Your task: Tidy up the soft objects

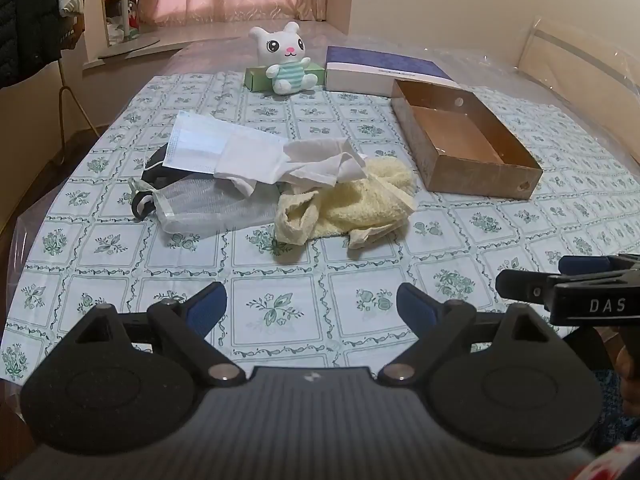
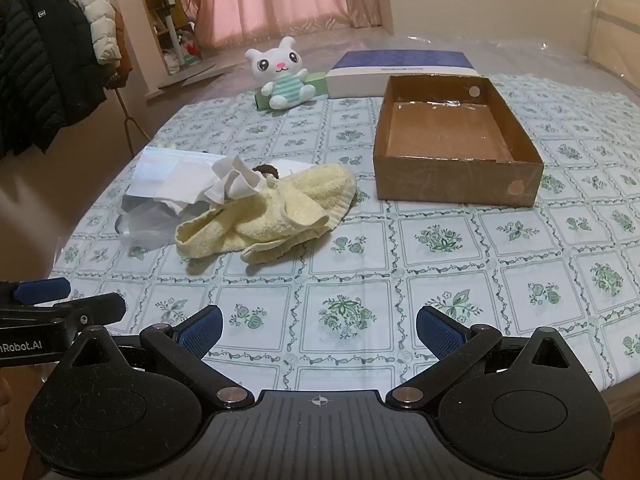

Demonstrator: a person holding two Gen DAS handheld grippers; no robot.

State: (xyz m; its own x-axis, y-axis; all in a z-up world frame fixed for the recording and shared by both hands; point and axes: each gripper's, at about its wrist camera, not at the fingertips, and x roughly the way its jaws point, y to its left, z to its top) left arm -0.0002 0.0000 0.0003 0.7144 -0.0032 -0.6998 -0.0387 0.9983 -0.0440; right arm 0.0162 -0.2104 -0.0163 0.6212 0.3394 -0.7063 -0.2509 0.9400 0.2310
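A crumpled yellow towel (image 1: pixel 352 204) (image 2: pixel 272 216) lies mid-table in a pile with a white cloth (image 1: pixel 296 160) (image 2: pixel 224 180), a white face mask (image 1: pixel 196 146) and a clear mesh pouch (image 1: pixel 208 204). An empty cardboard box (image 1: pixel 472 178) (image 2: pixel 452 178) stands to the right of the pile. A white plush bunny (image 1: pixel 286 60) (image 2: pixel 284 76) sits at the far side. My left gripper (image 1: pixel 312 308) is open and empty, above the near tablecloth. My right gripper (image 2: pixel 318 328) is open and empty, near the table's front edge.
A green box (image 1: pixel 256 78) lies behind the bunny and a blue-and-white box (image 1: pixel 384 70) (image 2: pixel 400 68) beside it. Floral tablecloth (image 1: pixel 280 320) covers the table. Coats hang on a rack at left (image 2: pixel 48 60). Each gripper shows in the other's view (image 1: pixel 568 292) (image 2: pixel 60 304).
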